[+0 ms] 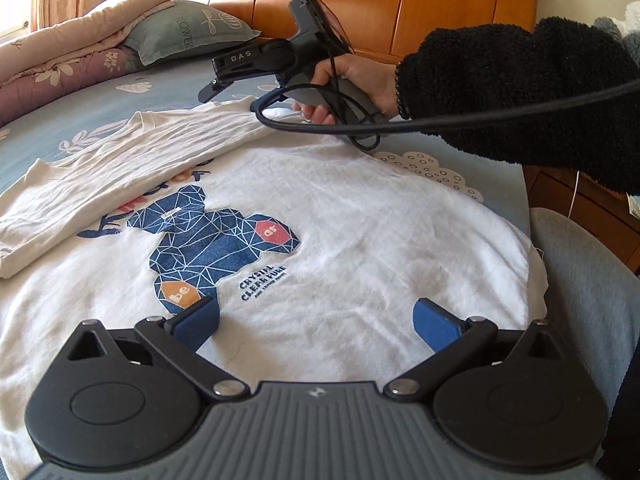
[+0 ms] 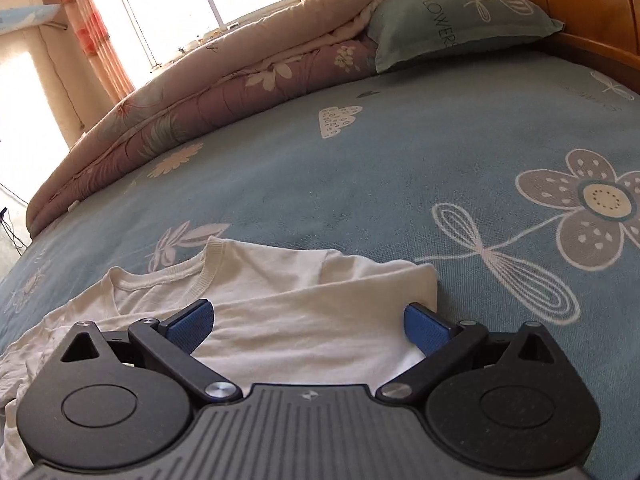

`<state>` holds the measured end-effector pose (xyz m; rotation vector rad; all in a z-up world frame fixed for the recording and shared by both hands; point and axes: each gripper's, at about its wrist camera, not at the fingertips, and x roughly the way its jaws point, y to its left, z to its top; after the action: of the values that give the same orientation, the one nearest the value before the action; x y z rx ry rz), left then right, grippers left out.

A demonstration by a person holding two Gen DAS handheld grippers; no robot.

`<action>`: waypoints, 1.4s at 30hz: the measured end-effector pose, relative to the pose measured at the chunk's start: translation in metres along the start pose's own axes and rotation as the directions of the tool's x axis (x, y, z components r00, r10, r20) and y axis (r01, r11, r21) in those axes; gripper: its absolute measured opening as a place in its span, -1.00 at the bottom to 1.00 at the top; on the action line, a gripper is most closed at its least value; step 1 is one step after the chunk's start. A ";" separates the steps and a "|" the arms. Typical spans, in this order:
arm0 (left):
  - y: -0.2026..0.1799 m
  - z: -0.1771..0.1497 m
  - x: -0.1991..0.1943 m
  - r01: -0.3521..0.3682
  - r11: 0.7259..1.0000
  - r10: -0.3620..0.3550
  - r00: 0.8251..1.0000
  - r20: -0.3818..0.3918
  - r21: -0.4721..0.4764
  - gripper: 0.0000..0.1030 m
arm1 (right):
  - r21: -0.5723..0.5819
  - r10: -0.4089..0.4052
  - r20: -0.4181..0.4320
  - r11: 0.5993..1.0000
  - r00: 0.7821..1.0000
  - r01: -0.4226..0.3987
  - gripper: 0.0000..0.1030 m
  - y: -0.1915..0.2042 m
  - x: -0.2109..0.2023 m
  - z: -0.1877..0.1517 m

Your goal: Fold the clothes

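Note:
A white T-shirt (image 1: 360,216) with a blue geometric bear print lies flat on the bed. Its far side is folded over the body as a long strip (image 1: 120,168). My left gripper (image 1: 316,320) is open and empty just above the shirt's lower front. In the left wrist view, my right gripper (image 1: 208,94) is held by a hand in a black fleece sleeve over the shirt's far edge. In the right wrist view, my right gripper (image 2: 308,326) is open and empty above the folded sleeve and collar (image 2: 256,280).
The bed has a blue flowered sheet (image 2: 380,168). A rolled floral quilt (image 2: 192,92) and a grey-green pillow (image 2: 452,12) lie at the far side against the wooden headboard (image 1: 400,8). A black cable (image 1: 480,120) hangs from the right gripper. The bed edge (image 1: 528,200) is on the right.

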<state>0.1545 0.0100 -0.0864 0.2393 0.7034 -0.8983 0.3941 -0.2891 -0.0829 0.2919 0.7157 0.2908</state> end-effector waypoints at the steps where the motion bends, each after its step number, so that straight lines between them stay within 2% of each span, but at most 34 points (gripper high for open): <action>1: 0.000 0.000 0.001 -0.002 1.000 0.002 1.000 0.000 0.002 0.99 | -0.008 -0.009 -0.003 1.000 1.000 0.009 1.00 0.001 0.003 0.005; 4: -0.002 0.001 0.001 -0.007 1.000 0.007 1.000 -0.002 0.005 0.99 | -0.021 -0.056 0.000 0.998 0.998 0.056 1.00 0.007 0.001 0.014; 11: -0.002 0.000 -0.001 -0.014 1.000 0.014 1.000 -0.005 0.011 0.99 | 0.036 0.033 0.019 0.999 0.999 -0.034 1.00 0.013 -0.055 -0.007; 15: -0.004 -0.001 -0.001 -0.022 1.000 0.022 1.000 -0.008 0.015 0.99 | 0.058 0.023 0.026 0.998 0.999 -0.024 1.00 0.004 -0.084 -0.026; 22: -0.005 -0.001 -0.001 -0.028 0.999 0.028 1.000 -0.008 0.018 0.99 | 0.186 0.151 -0.070 0.973 0.986 -0.136 1.00 -0.017 -0.089 -0.058; 27: -0.005 -0.002 -0.001 -0.031 0.999 0.031 0.999 -0.009 0.021 0.99 | 0.141 0.108 -0.006 0.984 0.994 -0.106 1.00 -0.009 -0.098 -0.054; 29: -0.005 -0.002 -0.002 -0.030 0.999 0.030 1.000 -0.009 0.020 0.99 | 0.160 0.105 -0.016 0.982 0.994 -0.101 1.00 -0.009 -0.087 -0.049; 33: -0.004 -0.002 -0.003 -0.028 0.999 0.029 1.000 -0.006 0.016 0.99 | 0.199 0.138 -0.034 0.972 0.990 -0.128 1.00 -0.008 -0.077 -0.053; 36: -0.005 -0.002 -0.004 -0.031 0.999 0.031 1.000 -0.006 0.018 0.99 | 0.206 0.186 -0.060 0.964 0.981 -0.170 1.00 -0.004 -0.085 -0.062; 39: -0.005 -0.003 -0.004 -0.034 0.999 0.034 0.999 -0.007 0.018 0.99 | 0.148 0.133 -0.077 0.982 0.988 -0.121 1.00 0.004 -0.100 -0.069; 41: -0.006 -0.003 -0.004 -0.038 0.999 0.038 0.999 -0.009 0.020 0.99 | 0.111 0.079 -0.027 0.991 0.996 -0.076 1.00 0.008 -0.113 -0.067; 42: -0.006 -0.003 -0.004 -0.039 0.999 0.040 0.999 -0.009 0.019 0.99 | 0.126 0.100 -0.002 0.987 0.995 -0.099 1.00 0.008 -0.117 -0.065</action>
<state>0.1468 0.0103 -0.0853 0.2738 0.6970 -0.8670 0.2649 -0.3127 -0.0564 0.4473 0.7303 0.3431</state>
